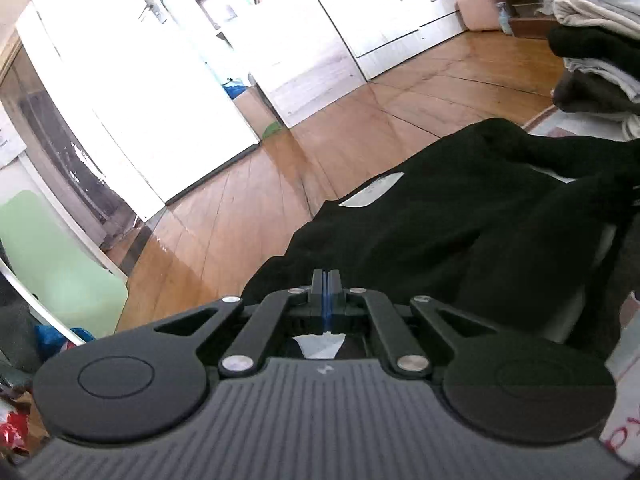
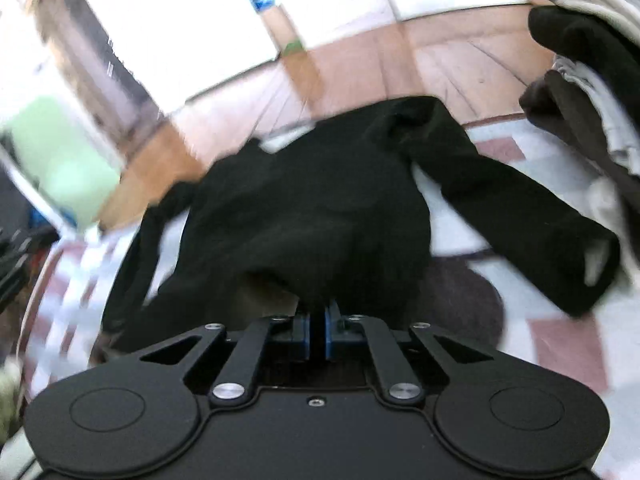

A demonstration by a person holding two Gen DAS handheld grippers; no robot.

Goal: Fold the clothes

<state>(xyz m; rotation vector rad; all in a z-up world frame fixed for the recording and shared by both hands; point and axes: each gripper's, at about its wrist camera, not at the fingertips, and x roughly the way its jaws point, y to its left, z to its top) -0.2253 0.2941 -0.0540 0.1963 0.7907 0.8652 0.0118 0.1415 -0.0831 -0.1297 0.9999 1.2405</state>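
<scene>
A black long-sleeved garment [image 2: 312, 200] lies spread on a red-and-white checked cover [image 2: 560, 344], one sleeve [image 2: 520, 216] stretched out to the right. My right gripper [image 2: 319, 308] is shut on a bunched fold of its near edge, which stands lifted off the cover. In the left wrist view the same garment [image 1: 440, 220] shows a white neck label [image 1: 372, 192]. My left gripper [image 1: 326, 276] is shut in front of the garment's near left edge, blue pads pressed together. No cloth shows between them.
A stack of folded clothes [image 1: 600, 40] in white, black and brown sits at the right, also seen as a stack [image 2: 592, 80] beyond the sleeve. Past the cover are a wooden floor [image 1: 280, 184], white cupboards [image 1: 384, 12] and a pale green panel [image 1: 52, 264].
</scene>
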